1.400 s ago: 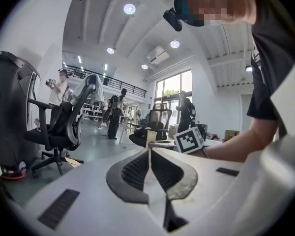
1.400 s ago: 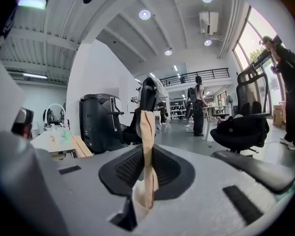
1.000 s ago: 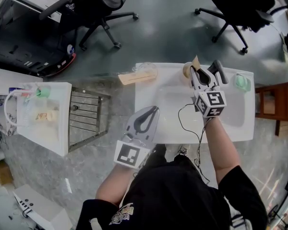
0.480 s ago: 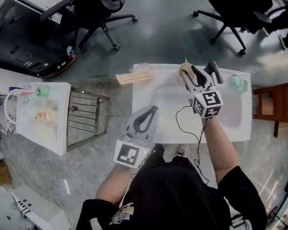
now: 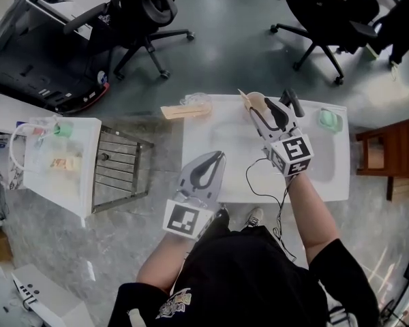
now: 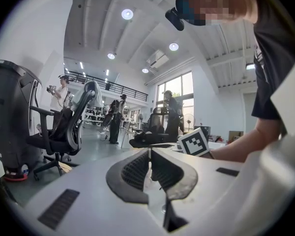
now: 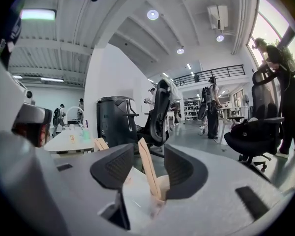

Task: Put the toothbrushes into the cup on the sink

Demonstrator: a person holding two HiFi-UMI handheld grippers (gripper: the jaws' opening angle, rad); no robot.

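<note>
Fingers (image 7: 185, 171) of right gripper (image 7: 149, 157), just spread, flank the toothbrush (image 7: 148, 170), apparently releasing it into the cup (image 7: 163, 185). Left gripper (image 6: 150, 167) closed, empty, idle.

We see two black office chairs on the grey floor (image 5: 225, 53), one (image 5: 140, 19) at the upper left and the other (image 5: 324, 9) at the upper right, well apart. At the left stands a white bench (image 5: 75, 196) carrying a green item (image 5: 61, 129), with a metal rack (image 5: 119, 169) just beside it, and a brown wooden stand (image 5: 388, 159) sits at the far right. In the left gripper view we make out several people (image 6: 115, 119) standing far back under round ceiling lights (image 6: 127, 14).
</note>
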